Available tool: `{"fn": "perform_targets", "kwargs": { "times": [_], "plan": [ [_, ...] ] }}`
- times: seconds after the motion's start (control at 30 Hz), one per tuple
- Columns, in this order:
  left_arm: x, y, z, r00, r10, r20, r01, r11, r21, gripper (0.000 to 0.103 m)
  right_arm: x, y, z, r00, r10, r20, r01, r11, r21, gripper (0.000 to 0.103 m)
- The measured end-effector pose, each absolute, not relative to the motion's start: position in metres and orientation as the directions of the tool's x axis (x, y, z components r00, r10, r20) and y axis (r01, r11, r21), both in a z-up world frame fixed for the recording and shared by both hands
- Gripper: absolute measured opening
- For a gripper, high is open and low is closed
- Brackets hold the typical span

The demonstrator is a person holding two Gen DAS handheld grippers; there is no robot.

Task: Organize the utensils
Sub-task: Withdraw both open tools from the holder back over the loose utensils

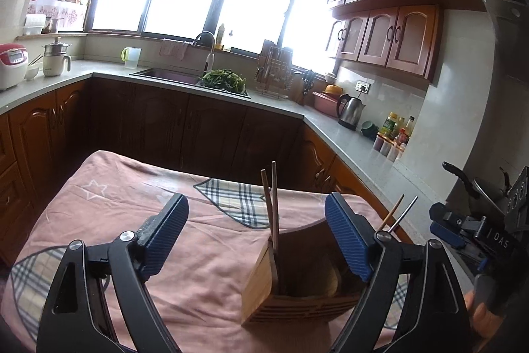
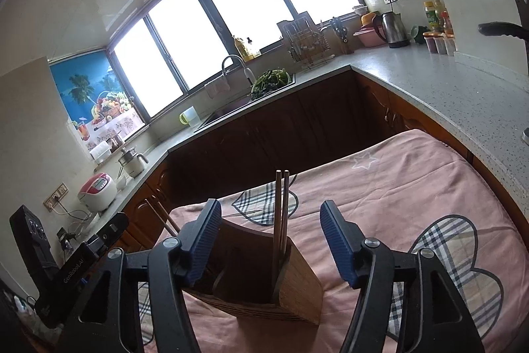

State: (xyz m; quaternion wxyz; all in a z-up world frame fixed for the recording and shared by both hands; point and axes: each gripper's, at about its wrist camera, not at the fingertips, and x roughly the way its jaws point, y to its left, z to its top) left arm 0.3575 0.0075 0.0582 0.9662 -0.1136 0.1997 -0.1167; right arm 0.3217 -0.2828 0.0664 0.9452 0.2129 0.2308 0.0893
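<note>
The boxy utensil holder of pale bamboo or light wood (image 2: 299, 282) has a fine ribbed grain on its outer walls and a darker, smoother inside. Two slim brown wooden chopsticks (image 2: 281, 214) stand in it, matt and plain. A thin rod (image 1: 402, 214) beside it shines like polished metal, though it is too small to be sure. The soft pink cotton-like cloth (image 1: 139, 187) over the table is matt and lightly creased, with checked patches printed or sewn on. The ribbed blue gripper pads (image 1: 347, 240) look like matt rubber or plastic, set on smooth black plastic arms with bright metal rivets. The speckled grey stone countertop (image 2: 439, 95) has a dull sheen.
</note>
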Motion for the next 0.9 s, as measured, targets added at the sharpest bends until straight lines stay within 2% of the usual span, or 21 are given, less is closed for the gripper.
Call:
{"fn": "perform_targets", "kwargs": {
  "times": [0.13,0.37,0.63,0.9],
  "plan": [
    [0.333,0.018,0.048,0.876,-0.251,-0.411,0.153,0.955,-0.255,0.099,0.297,-0.282,0.069,0.884,0.263,-0.386,-0.076,0.896,0.437,0.083],
    [0.281,0.032,0.03,0.839,-0.232,-0.493,0.117,0.96,-0.252,0.1,0.244,-0.277,0.067,0.873,0.273,-0.405,-0.089,0.904,0.417,0.089],
    [0.226,0.043,0.017,0.803,-0.247,-0.543,0.105,0.955,-0.279,0.1,0.18,-0.272,0.056,0.86,0.241,-0.449,-0.066,0.926,0.371,0.09],
    [0.184,0.044,0.015,0.796,-0.262,-0.546,0.123,0.953,-0.277,0.1,0.132,-0.281,0.037,0.843,0.217,-0.493,-0.023,0.929,0.369,0.09]
  ]
}}
